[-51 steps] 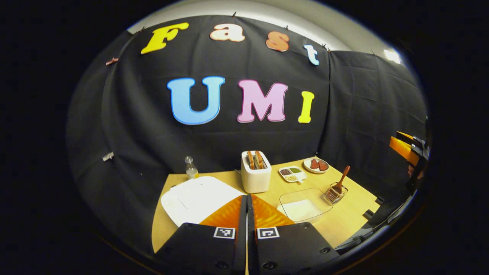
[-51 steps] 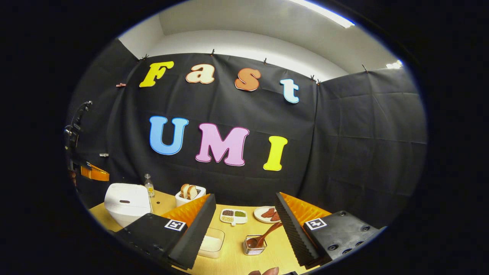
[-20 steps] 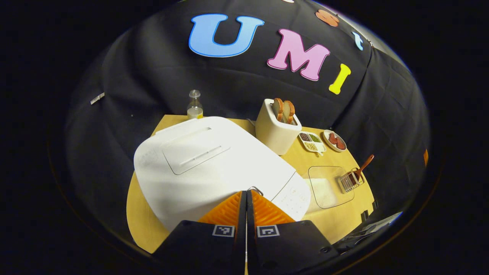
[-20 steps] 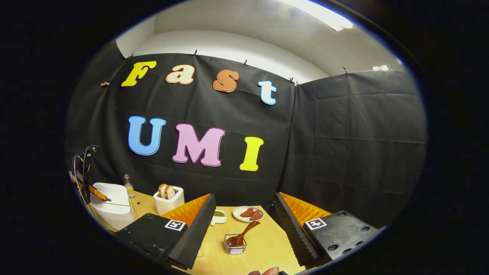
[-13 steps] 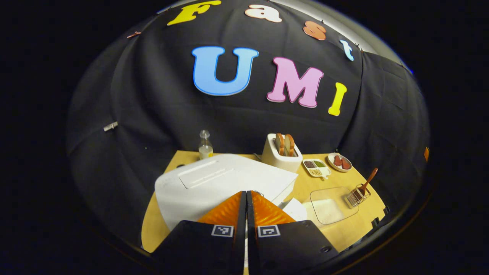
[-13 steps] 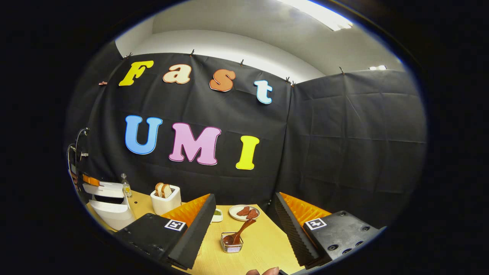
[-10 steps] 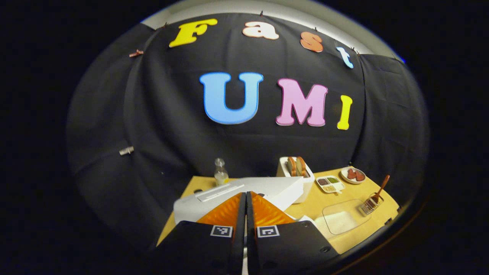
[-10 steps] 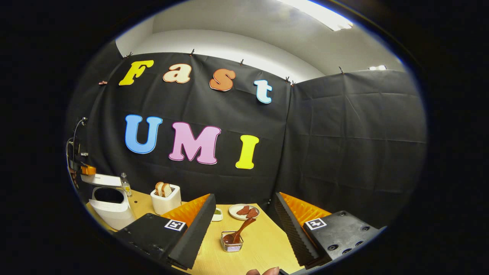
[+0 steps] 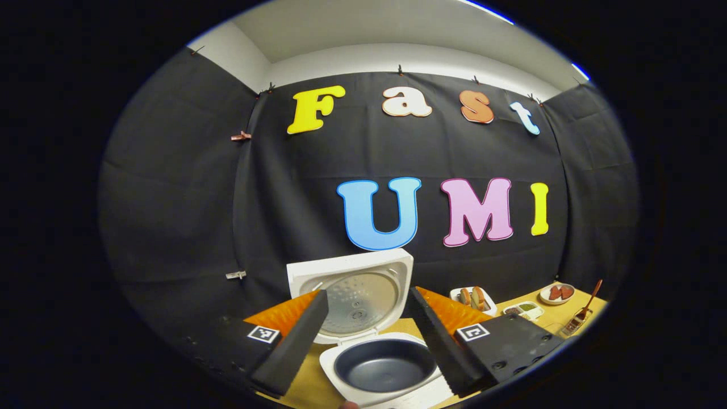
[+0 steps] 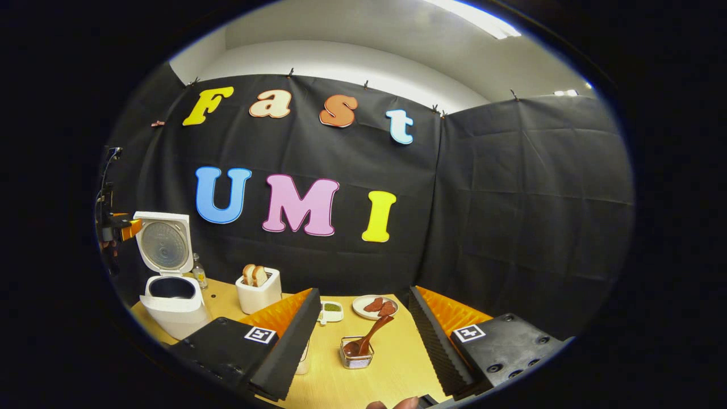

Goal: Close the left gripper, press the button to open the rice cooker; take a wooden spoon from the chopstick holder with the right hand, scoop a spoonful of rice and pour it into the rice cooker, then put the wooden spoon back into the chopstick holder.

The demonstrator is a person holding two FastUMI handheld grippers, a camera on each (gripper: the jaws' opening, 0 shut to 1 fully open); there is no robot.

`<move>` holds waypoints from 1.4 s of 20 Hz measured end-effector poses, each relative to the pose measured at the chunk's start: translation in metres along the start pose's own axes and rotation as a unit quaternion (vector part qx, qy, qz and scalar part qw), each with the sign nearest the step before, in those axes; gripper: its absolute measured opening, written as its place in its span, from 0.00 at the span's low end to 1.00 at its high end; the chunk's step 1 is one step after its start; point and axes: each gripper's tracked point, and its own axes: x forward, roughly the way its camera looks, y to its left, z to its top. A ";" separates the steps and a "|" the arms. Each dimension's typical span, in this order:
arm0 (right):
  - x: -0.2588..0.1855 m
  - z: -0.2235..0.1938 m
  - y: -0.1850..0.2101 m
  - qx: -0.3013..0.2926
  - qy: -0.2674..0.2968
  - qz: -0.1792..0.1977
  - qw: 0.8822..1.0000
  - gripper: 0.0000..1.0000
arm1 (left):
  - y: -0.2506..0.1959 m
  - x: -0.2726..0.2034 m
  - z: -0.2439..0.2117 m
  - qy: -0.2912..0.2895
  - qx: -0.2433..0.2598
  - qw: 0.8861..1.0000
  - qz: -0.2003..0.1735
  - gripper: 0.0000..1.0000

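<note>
With the rice cooker [image 9: 379,363] standing lid-up, the right gripper [image 10: 363,329], jaws spread and empty, is hovering above the wooden spoon [image 10: 368,339] in the chopstick holder [image 10: 356,359], needing descent and closure

both grippers held apart, nothing gripped

in the left gripper view the left gripper [image 9: 366,318] has its two fingers [image 9: 295,343] spread wide, with nothing pressed between them; they slope up and inward from the bottom of the view. in the right gripper view the right gripper [image 10: 363,318] is likewise spread, its fingers [image 10: 287,341] well apart and holding nothing. a fingertip of the person's hand [image 10: 392,404] shows at the bottom edge there. far off at the left edge of the right gripper view, the left gripper [image 10: 122,227] is held up high.
</note>
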 end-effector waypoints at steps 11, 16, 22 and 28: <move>0.098 -0.129 -0.038 0.077 0.143 0.094 0.982 0.98 | -0.057 -0.059 0.001 0.025 -0.015 0.998 0.062 0.96; 0.151 -0.208 -0.046 0.124 0.217 0.110 0.962 0.98 | -0.092 -0.077 -0.002 0.020 0.001 0.996 0.082 0.96; 0.200 -0.271 -0.027 0.172 0.272 0.135 0.937 0.89 | -0.123 -0.085 -0.013 0.052 0.036 0.994 0.092 0.96; 0.229 -0.297 -0.011 0.176 0.286 0.145 0.931 0.69 | -0.135 -0.089 -0.016 0.067 0.063 0.990 0.110 0.97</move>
